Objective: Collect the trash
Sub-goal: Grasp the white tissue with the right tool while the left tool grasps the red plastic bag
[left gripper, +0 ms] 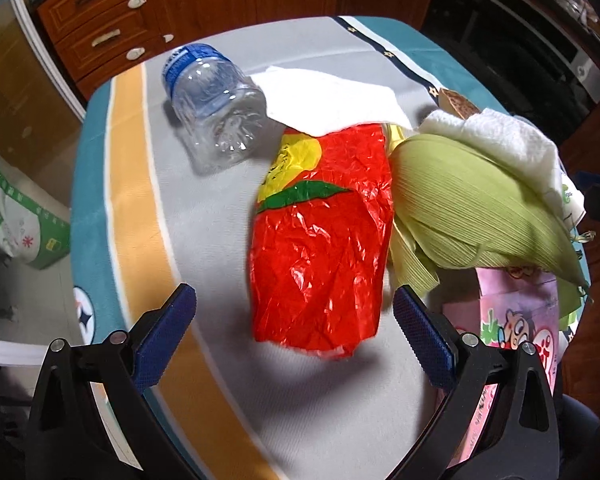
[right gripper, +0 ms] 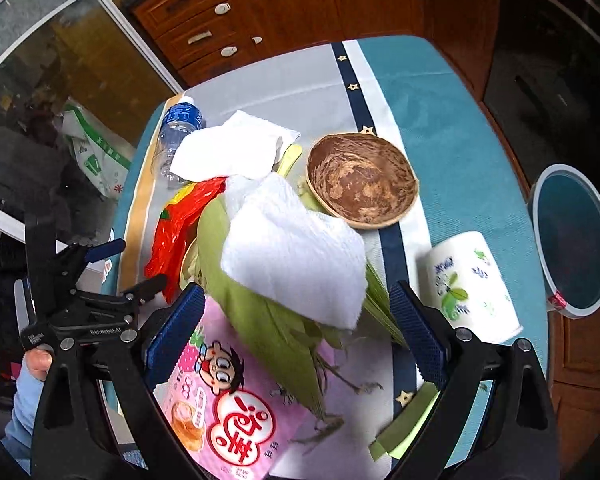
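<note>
One table (left gripper: 220, 360), covered by a grey, teal and orange cloth, carries the trash: one clear plastic bottle (left gripper: 214, 108) with a blue label, lying on its side near the far left edge; one red plastic bag (left gripper: 320, 248) at the centre; two white paper napkins (right gripper: 296, 256); one pile of green corn husks (left gripper: 472, 208); one pink snack wrapper (right gripper: 224, 396) at the near edge; one brown coconut shell (right gripper: 362, 180); one paper cup (right gripper: 470, 284) on its side near the right edge.

One round bin (right gripper: 572, 240) stands beyond the right edge – partly cut off.

The wrapper's red characters and the bottle label are not legible.

Left gripper (left gripper: 296, 336) – spread, empty, above the red bag. Right gripper (right gripper: 298, 330) – spread, empty, above the husks.
</note>
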